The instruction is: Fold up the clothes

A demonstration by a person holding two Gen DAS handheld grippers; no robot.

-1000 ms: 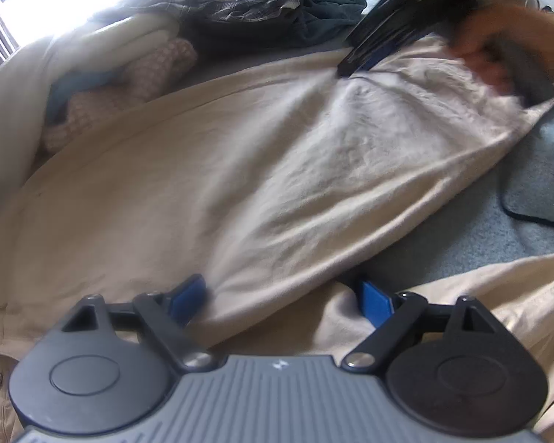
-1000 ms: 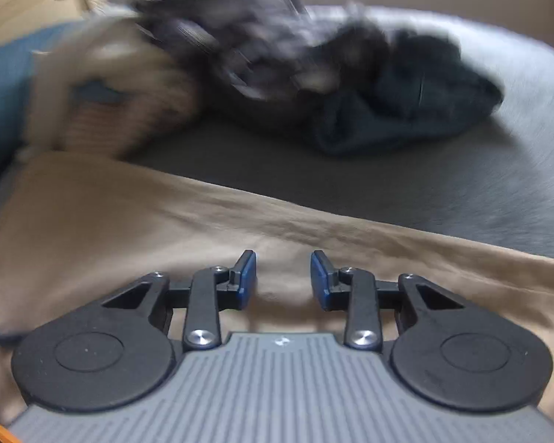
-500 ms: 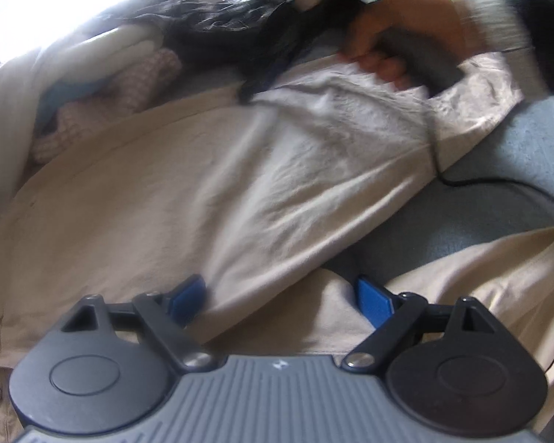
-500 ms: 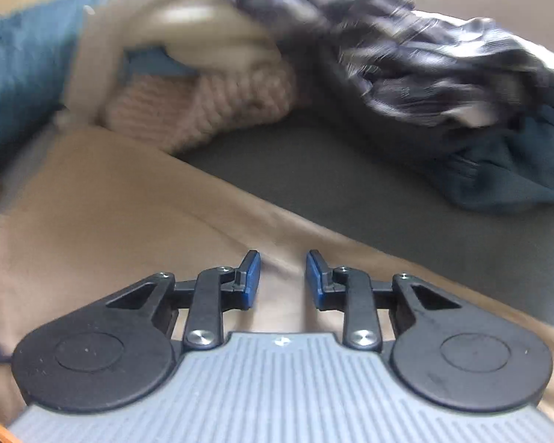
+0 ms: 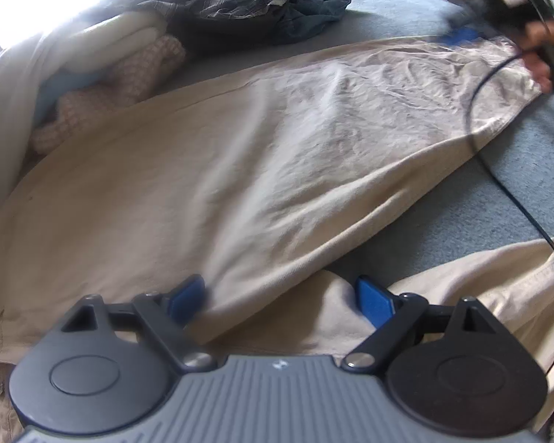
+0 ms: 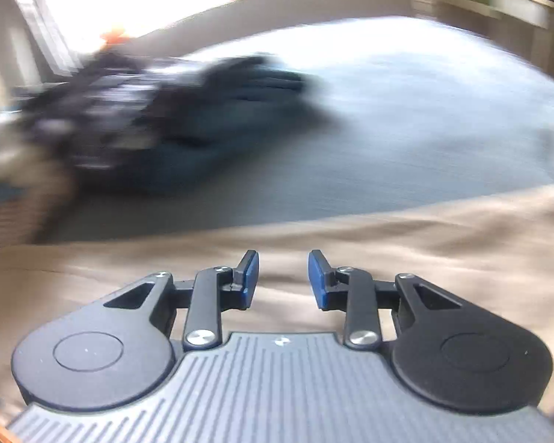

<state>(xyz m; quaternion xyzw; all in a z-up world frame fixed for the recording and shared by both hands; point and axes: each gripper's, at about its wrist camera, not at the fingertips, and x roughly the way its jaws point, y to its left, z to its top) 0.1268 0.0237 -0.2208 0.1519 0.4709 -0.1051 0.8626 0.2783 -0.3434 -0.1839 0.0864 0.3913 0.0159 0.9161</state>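
Observation:
Beige trousers (image 5: 277,147) lie spread on a blue-grey bed cover (image 5: 506,203); one leg runs to the upper right, the other (image 5: 498,280) goes off at the lower right. My left gripper (image 5: 280,291) stands open at the crotch, with the near edge of the upper leg lying between its blue pads. My right gripper (image 5: 461,37), blurred and held by a hand (image 5: 539,59), hovers over the far end of that leg. In the right wrist view its (image 6: 283,273) pads stand a small gap apart over the beige cloth (image 6: 424,243), nothing pressed between them.
A heap of dark plaid and teal clothes (image 5: 262,3) lies at the back of the bed, blurred in the right wrist view (image 6: 158,118). Pink knit (image 5: 122,85) and white fabric (image 5: 103,40) pile up at the left. A black cable (image 5: 476,118) crosses the leg's end.
The right gripper swept left along the far edge of the trouser leg, then back out to the right end. The left gripper stayed put, still wide open.

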